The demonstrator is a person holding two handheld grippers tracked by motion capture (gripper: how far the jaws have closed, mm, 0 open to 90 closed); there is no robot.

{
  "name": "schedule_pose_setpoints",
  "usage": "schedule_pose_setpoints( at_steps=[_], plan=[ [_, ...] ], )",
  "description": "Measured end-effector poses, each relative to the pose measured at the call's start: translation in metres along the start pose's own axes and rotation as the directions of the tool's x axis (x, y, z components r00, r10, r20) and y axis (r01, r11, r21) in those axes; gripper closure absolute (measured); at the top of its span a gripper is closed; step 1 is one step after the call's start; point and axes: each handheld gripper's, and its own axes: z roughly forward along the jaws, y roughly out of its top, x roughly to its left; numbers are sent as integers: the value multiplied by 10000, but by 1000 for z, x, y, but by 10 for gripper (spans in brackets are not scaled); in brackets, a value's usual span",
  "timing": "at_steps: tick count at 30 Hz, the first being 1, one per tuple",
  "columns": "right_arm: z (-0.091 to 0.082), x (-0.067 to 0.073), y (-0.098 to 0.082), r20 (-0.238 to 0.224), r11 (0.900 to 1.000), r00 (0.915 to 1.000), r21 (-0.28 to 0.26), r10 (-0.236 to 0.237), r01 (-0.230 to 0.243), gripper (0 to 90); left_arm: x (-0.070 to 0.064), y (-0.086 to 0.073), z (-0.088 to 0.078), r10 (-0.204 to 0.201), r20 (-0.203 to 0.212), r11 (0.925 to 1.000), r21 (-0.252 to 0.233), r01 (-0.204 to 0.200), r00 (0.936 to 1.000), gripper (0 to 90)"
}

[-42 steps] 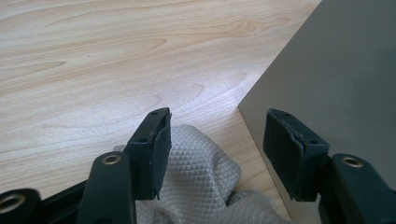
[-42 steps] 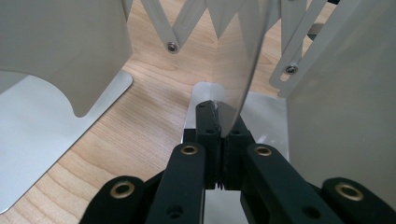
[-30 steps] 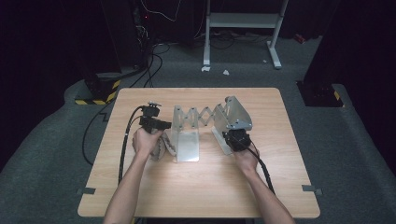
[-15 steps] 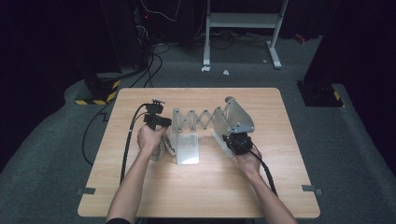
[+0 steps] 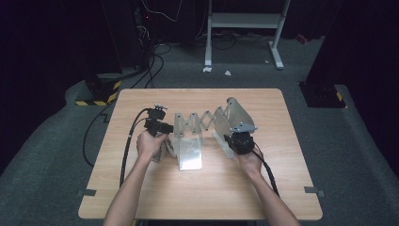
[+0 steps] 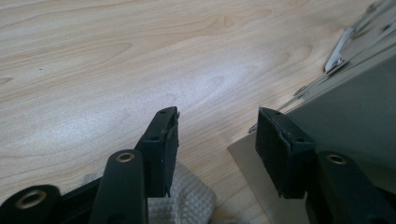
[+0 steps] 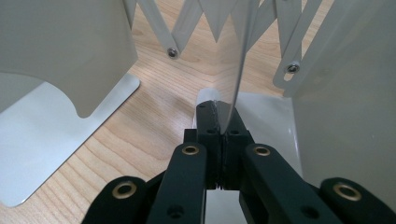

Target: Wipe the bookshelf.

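An expanding metal rack with scissor links (image 5: 197,123) stands across the middle of the wooden table (image 5: 282,188). My right gripper (image 7: 222,114) is shut on the lower edge of a thin upright plate (image 7: 238,56) at the rack's right end (image 5: 235,115), where the right gripper (image 5: 236,140) sits in the high view. My left gripper (image 6: 217,135) is open beside the rack's left plate (image 6: 345,102). Its jaws have just been closing, with only bare table between them. A white cloth (image 6: 191,200) lies under it. From above, the left gripper (image 5: 162,134) is at the rack's left end.
The rack's flat base plate (image 5: 189,157) juts toward me between my hands. Black cables trail from both grippers, the left cable (image 5: 126,150) running off the table's front edge. A dark floor and a white stand (image 5: 244,21) lie beyond the table.
My left hand has edged slightly toward the rack's left end. The right hand and the rack have stayed where they were.
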Motion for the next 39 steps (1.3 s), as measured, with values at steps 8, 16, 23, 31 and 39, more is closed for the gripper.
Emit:
schedule_pose_setpoints(
  at_steps=[8,16,23,31,39],
  plan=[
    [-2,1,-2,-182,9999,9997,32,-169,170,899,13,4,3,-863,395,9955,-352,877,9955,451],
    [-3,2,-2,-393,9998,9991,54,-169,172,898,13,4,4,-891,743,9957,-180,906,9933,467],
    [1,0,1,-399,10000,9992,39,60,-58,895,4,-2,0,-452,795,9989,-53,458,9958,451],
    [6,5,10,-498,9996,9987,255,-94,107,894,-2,-14,-5,-297,1034,9995,-81,307,9942,451],
    [13,13,14,-966,9998,9952,150,-128,144,854,-13,-29,-11,-163,1179,9998,-69,173,9929,452]
  ],
)
